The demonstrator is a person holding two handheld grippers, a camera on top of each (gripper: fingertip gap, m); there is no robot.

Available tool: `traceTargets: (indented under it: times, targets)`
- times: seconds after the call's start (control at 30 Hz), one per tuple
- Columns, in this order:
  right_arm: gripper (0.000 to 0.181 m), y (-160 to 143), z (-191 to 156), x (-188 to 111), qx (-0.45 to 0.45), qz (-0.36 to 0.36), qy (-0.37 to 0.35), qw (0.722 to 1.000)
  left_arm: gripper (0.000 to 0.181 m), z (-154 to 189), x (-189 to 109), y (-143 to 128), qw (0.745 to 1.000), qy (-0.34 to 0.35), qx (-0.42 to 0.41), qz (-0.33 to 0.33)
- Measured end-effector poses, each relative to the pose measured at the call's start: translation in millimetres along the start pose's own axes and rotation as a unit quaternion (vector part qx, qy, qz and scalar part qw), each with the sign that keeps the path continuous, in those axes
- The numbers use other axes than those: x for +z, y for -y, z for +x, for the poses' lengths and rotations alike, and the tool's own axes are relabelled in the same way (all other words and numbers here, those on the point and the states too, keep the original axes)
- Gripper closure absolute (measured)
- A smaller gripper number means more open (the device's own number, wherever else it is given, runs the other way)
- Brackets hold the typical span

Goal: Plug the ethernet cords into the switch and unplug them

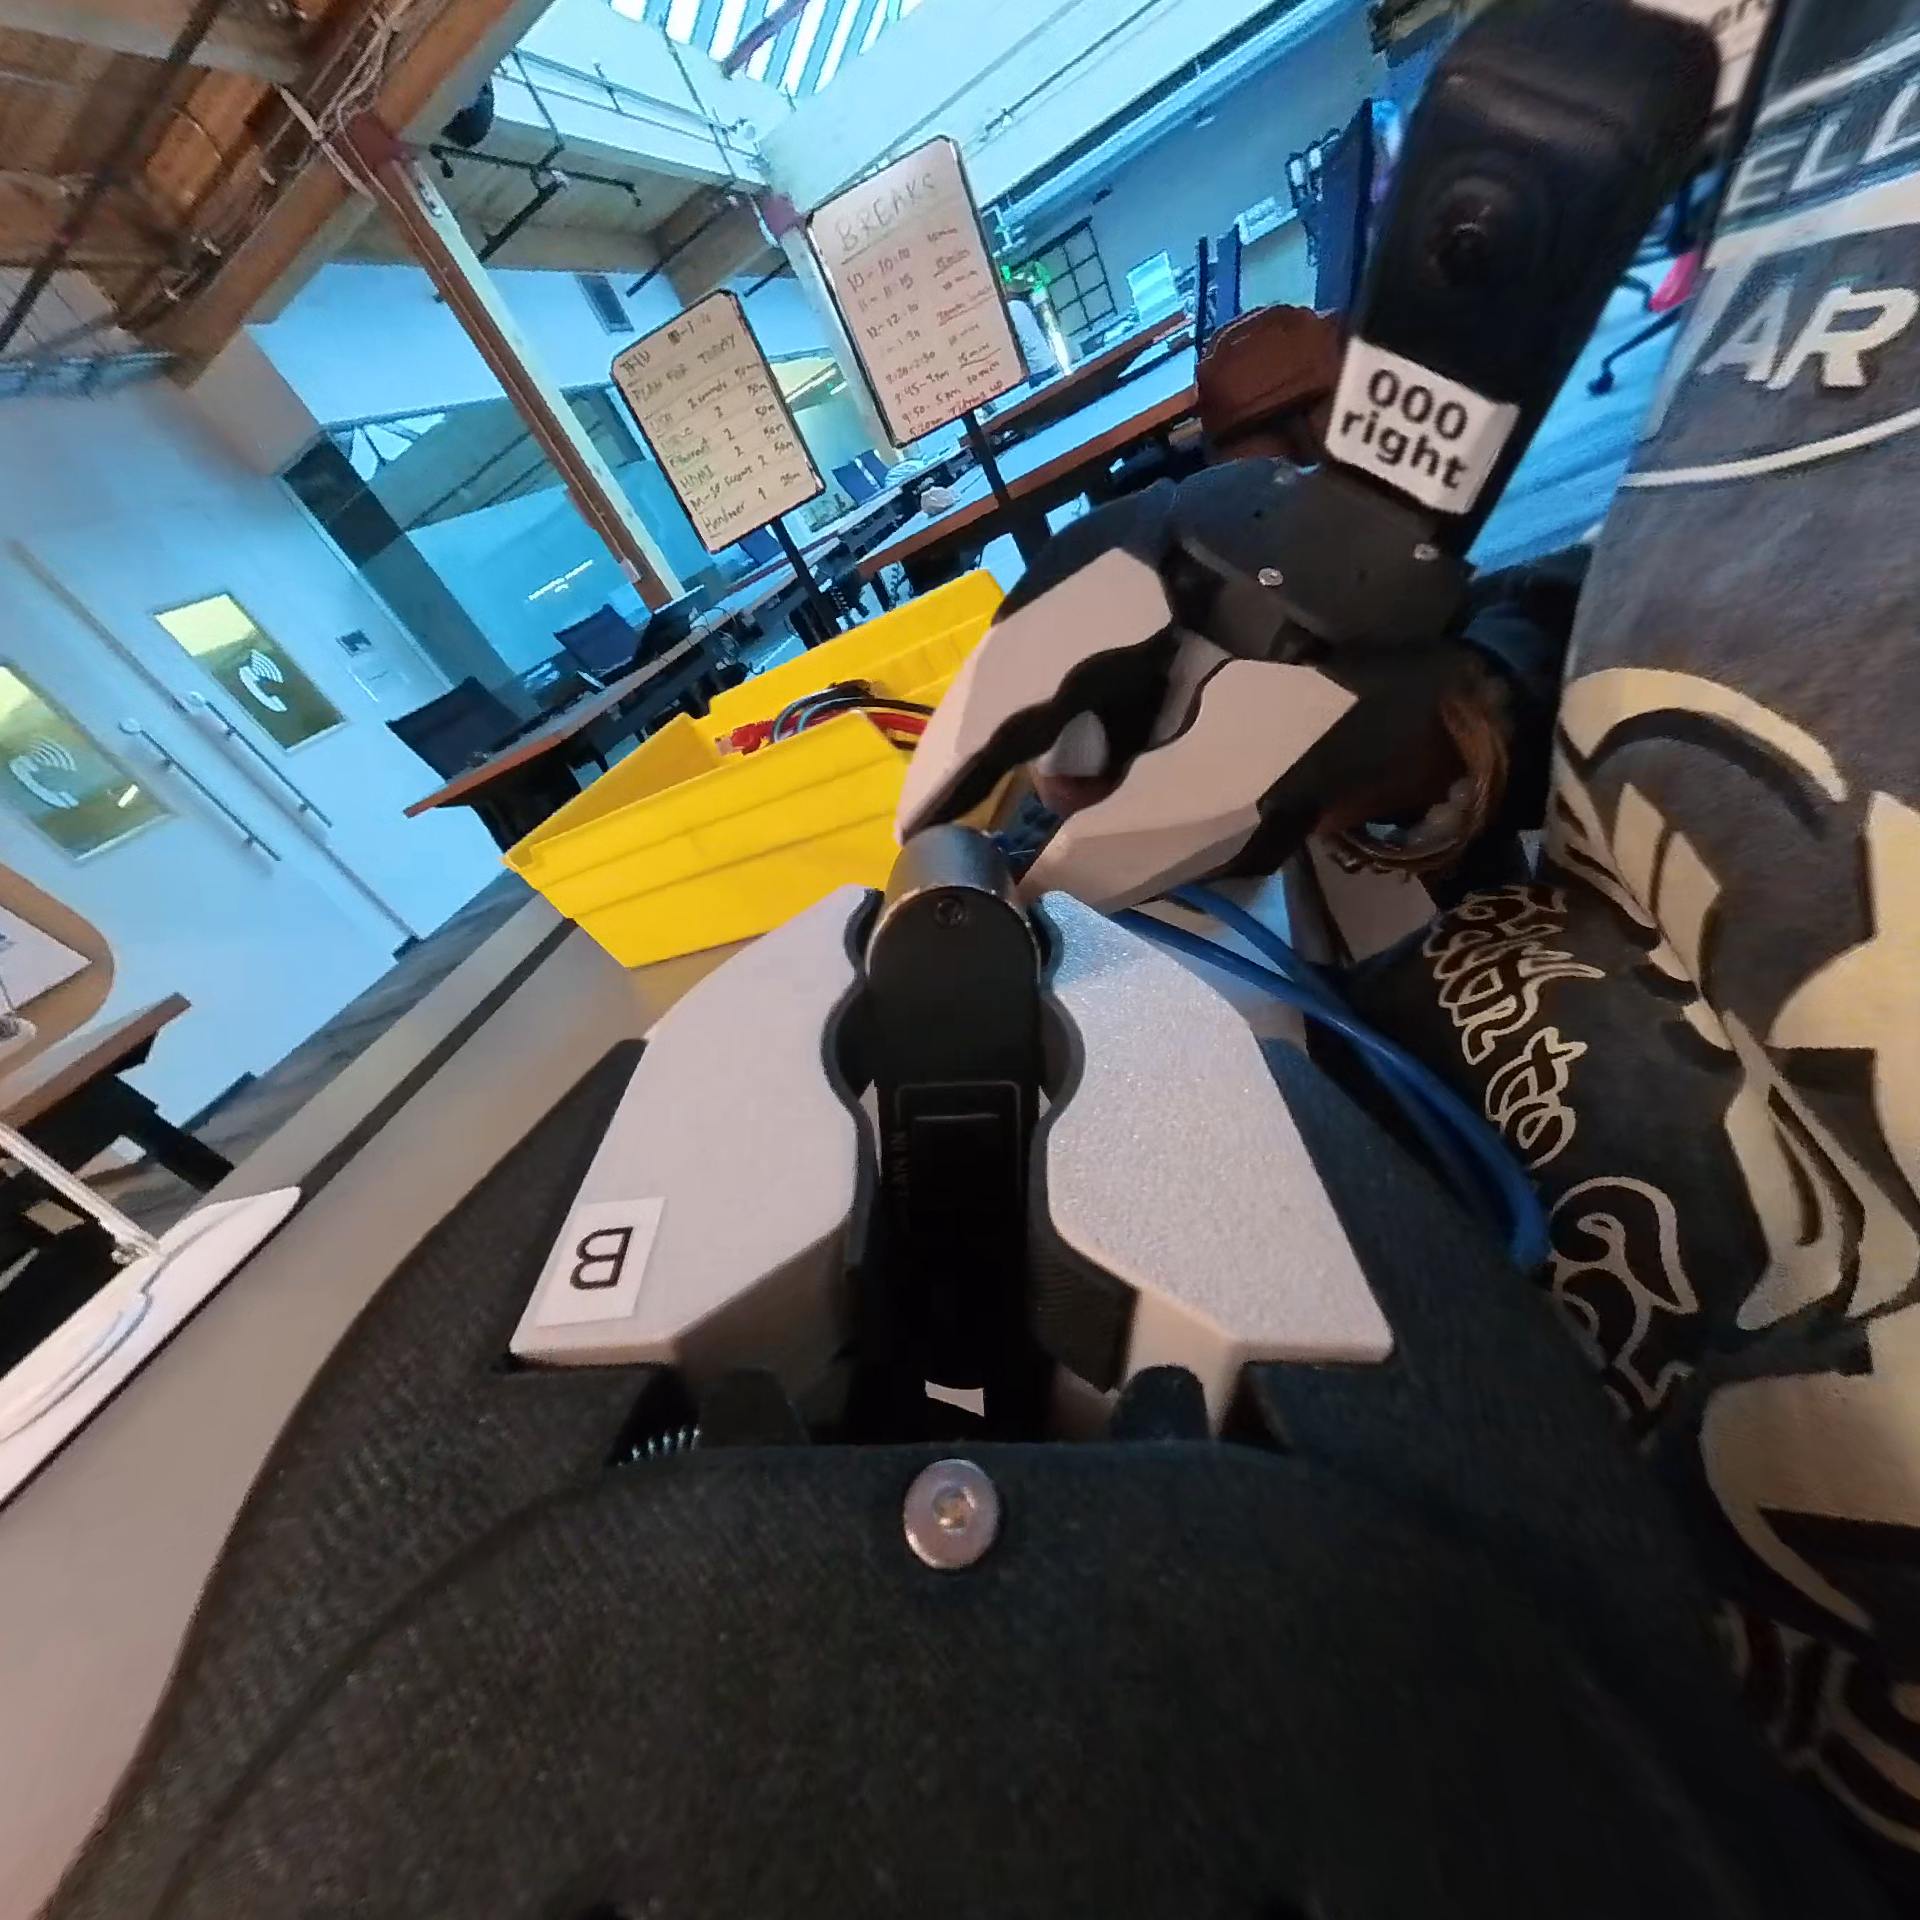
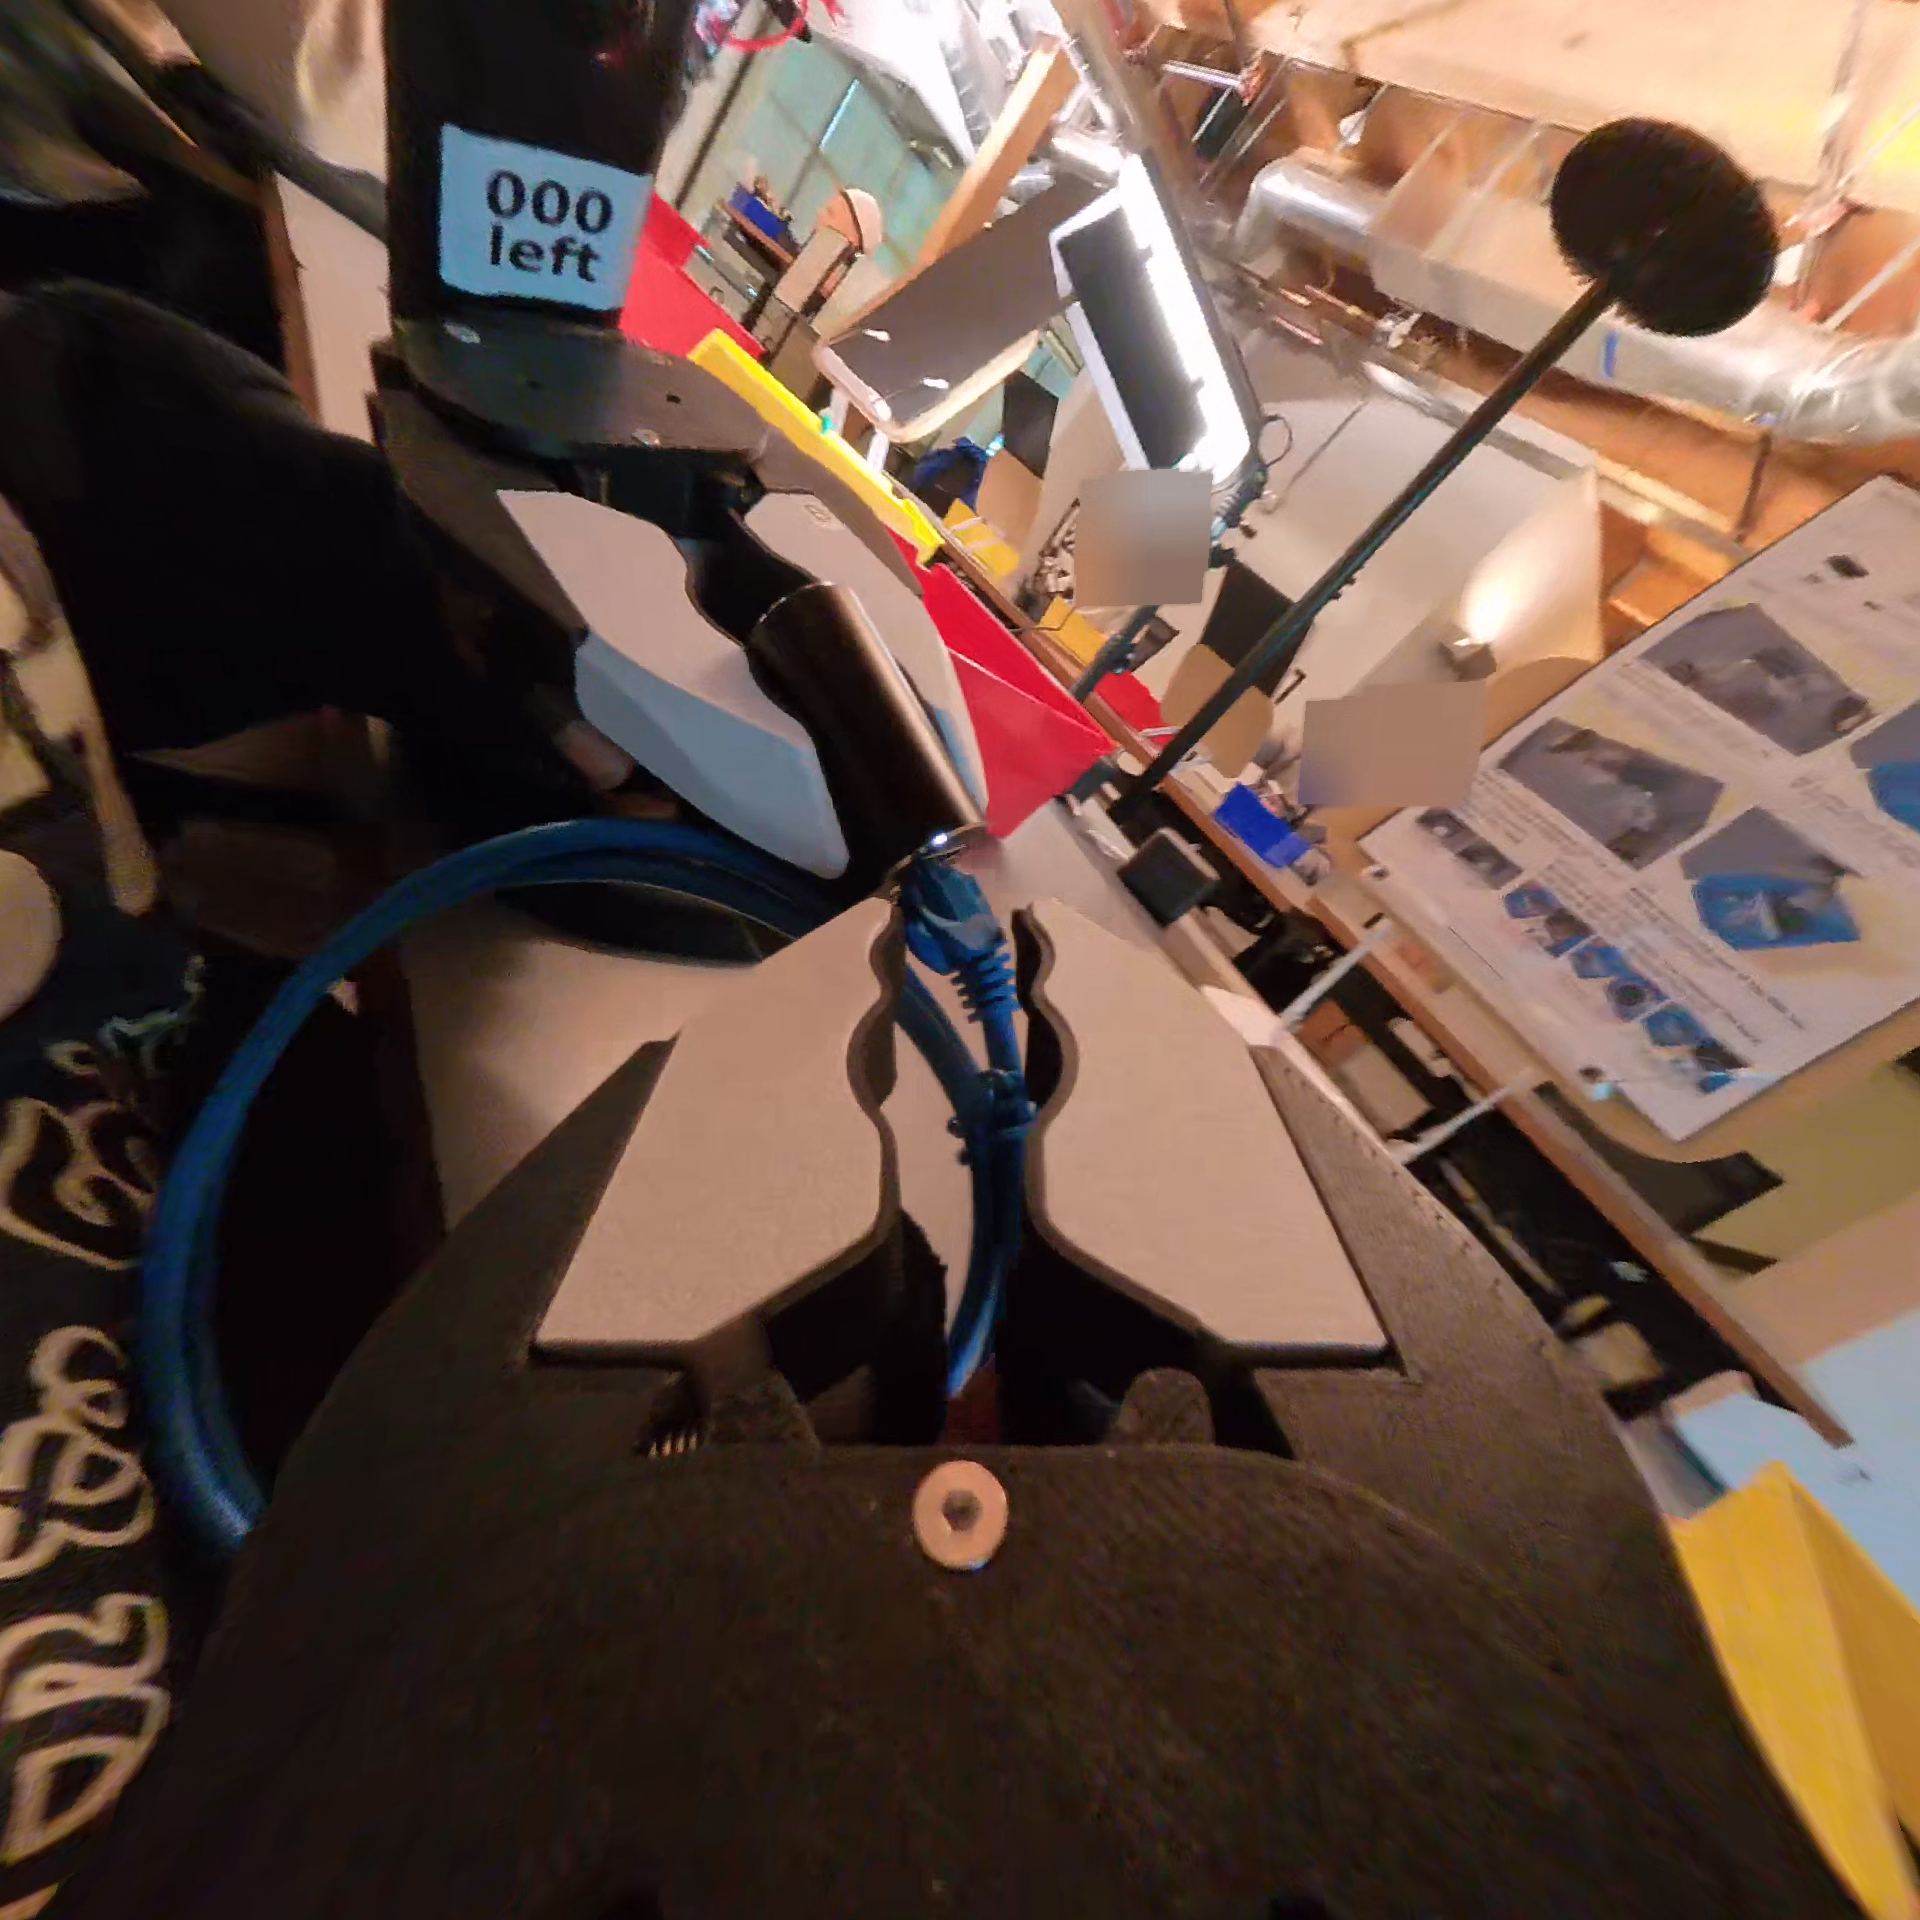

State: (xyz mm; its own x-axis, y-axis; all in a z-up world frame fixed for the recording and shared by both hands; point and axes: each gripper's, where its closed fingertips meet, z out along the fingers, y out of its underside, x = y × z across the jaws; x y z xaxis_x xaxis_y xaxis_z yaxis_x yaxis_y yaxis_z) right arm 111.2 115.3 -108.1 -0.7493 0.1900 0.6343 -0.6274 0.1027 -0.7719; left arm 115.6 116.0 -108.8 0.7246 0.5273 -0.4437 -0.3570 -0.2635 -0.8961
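My left gripper (image 1: 956,914) is shut on a black switch (image 1: 951,997) and holds it lengthwise between its grey fingers above the table. My right gripper (image 2: 956,920) is shut on the plug end of a blue ethernet cord (image 2: 982,997). The plug meets the end of the switch (image 2: 862,707); I cannot tell how deep it sits in the port. The cord loops down and left (image 2: 208,1195). The right gripper also shows in the left wrist view (image 1: 977,842), just beyond the switch, with the cord (image 1: 1247,966) trailing right. The left gripper also shows in the right wrist view (image 2: 904,831).
A yellow bin (image 1: 707,831) with red and black cords stands on the table behind the switch. A person's patterned shirt (image 1: 1662,1039) is close on the right. A red bin (image 2: 1018,727), a black stand (image 2: 1351,540), a picture sheet (image 2: 1714,810) and a yellow bin (image 2: 1808,1621) lie farther off.
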Motion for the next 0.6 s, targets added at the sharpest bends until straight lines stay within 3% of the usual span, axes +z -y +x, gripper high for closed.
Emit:
traceTargets:
  times: [0.43, 0.6]
  targets:
    - [0.165, 10.3, -13.3, -9.2, 0.141, 0.054, 0.094, 0.984, 0.155, 17.5, -5.8, 7.5, 0.999, -0.044, -0.003, 0.005]
    - [0.168, 6.3, -6.2, -8.1, 0.097, 0.029, 0.048, 0.994, 0.155, 12.4, -0.9, 4.9, 1.000, -0.007, 0.001, -0.009]
